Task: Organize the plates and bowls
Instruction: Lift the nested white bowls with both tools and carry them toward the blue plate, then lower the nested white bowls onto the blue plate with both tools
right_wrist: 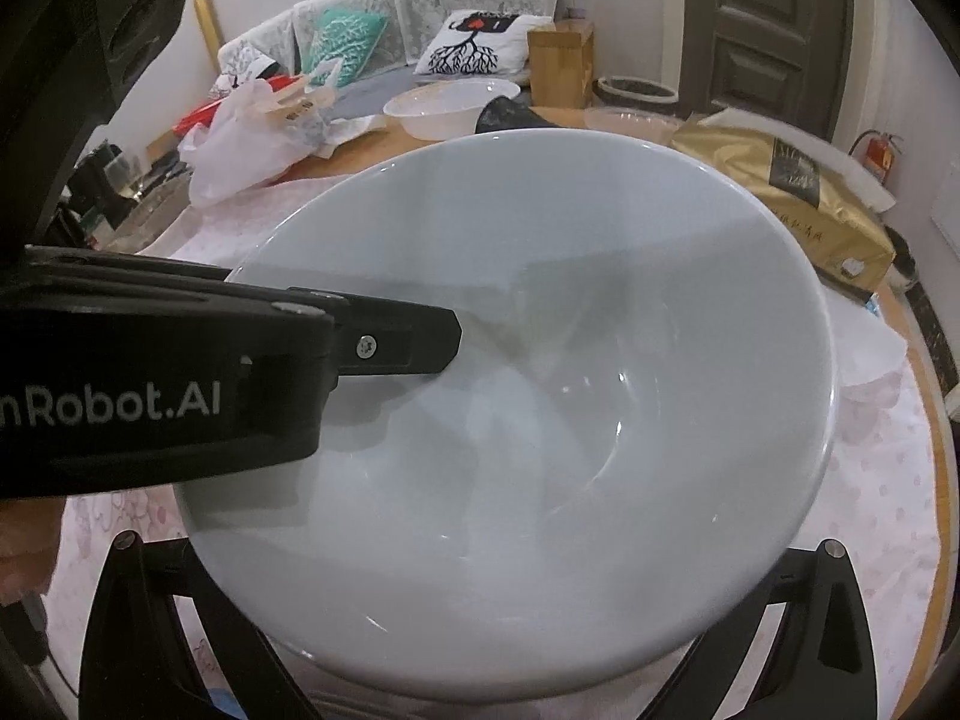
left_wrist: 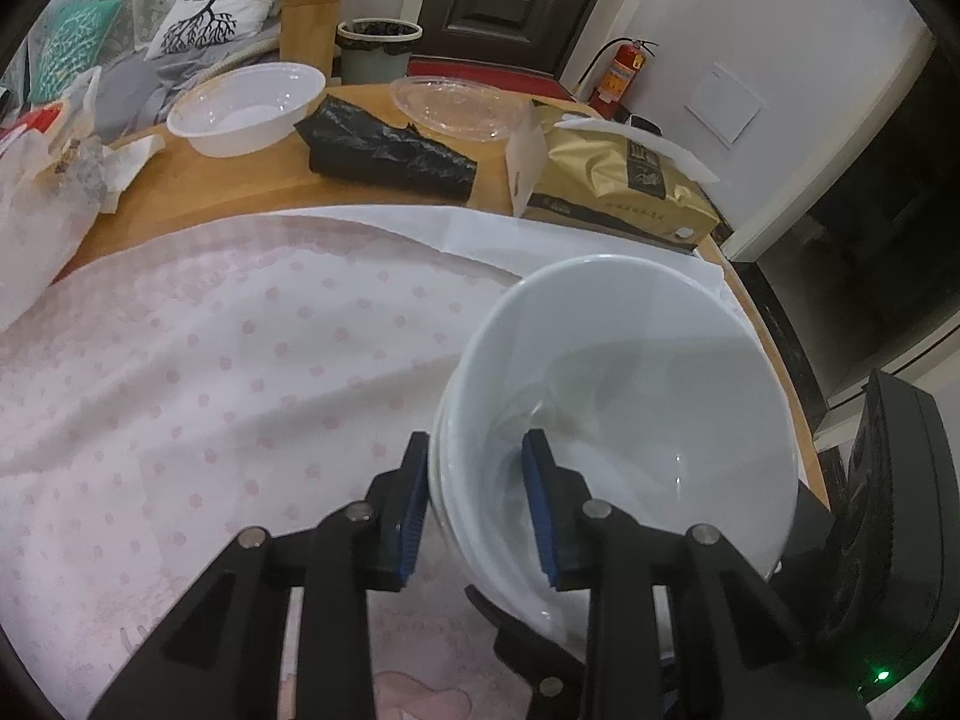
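- The left gripper (left_wrist: 477,480) straddles the near-left wall of the white bowl (left_wrist: 630,396): one blue-padded finger sits outside the rim, the other inside. The pads look close on the wall, but actual clamping contact cannot be confirmed.
- In the left wrist view the rim at that spot shows stacked edges, as if more than one bowl is nested; the inside holds nothing but reflections.
- In the right wrist view the same white bowl (right_wrist: 540,360) fills the frame, sitting between the spread black arms of the right gripper (right_wrist: 480,648). Its fingertips are hidden under the bowl, so whether it grips cannot be told.
- The left gripper's body (right_wrist: 180,384) reaches in from the left edge of that view, its finger tip inside the bowl; white lettering on it reads "nRobot.AI", cut off at the start.
- The bowl is over a pink dotted cloth (left_wrist: 210,360) spread on a wooden table (left_wrist: 228,180), towards the table's right edge.
- Further back lie a crumpled black plastic bag (left_wrist: 384,150) and a gold package (left_wrist: 624,186) with a dark label, its writing too small to read.
- Behind them stand a white plastic bowl (left_wrist: 246,108), which looks empty, and a clear shallow container (left_wrist: 462,102).
- At the left edge is a white plastic bag (left_wrist: 42,204) with crumpled paper.
- Beyond the table: a bin (left_wrist: 378,48) with a dark liner, and a red fire extinguisher (left_wrist: 624,69).
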Motion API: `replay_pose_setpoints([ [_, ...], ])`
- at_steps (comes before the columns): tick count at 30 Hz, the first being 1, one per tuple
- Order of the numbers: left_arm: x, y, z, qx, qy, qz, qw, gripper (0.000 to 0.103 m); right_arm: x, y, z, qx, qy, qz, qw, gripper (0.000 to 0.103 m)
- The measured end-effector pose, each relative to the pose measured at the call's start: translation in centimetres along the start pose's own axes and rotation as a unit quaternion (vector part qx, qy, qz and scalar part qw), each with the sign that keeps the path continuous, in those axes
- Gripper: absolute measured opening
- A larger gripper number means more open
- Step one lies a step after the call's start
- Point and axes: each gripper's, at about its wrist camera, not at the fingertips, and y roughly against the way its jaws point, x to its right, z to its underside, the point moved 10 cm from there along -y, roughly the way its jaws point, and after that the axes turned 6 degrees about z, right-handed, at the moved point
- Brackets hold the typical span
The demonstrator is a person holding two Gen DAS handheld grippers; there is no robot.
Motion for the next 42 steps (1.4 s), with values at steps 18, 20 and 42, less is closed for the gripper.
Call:
replay_pose_setpoints([
  [18,2.7,3.8,1.5,0.019,-0.020,-0.011,0.9996,0.027,-0.9,4.7,0.9,0.027,0.005,0.003,1.000,0.099],
  [20,3.0,4.1,1.8,0.021,-0.022,-0.010,0.9995,0.027,-1.0,5.2,1.2,0.029,0.006,0.004,1.000,0.099],
  [42,5.9,7.5,6.1,0.031,-0.032,-0.011,0.9989,0.027,-2.1,9.8,4.4,0.038,0.010,0.008,0.999,0.099],
])
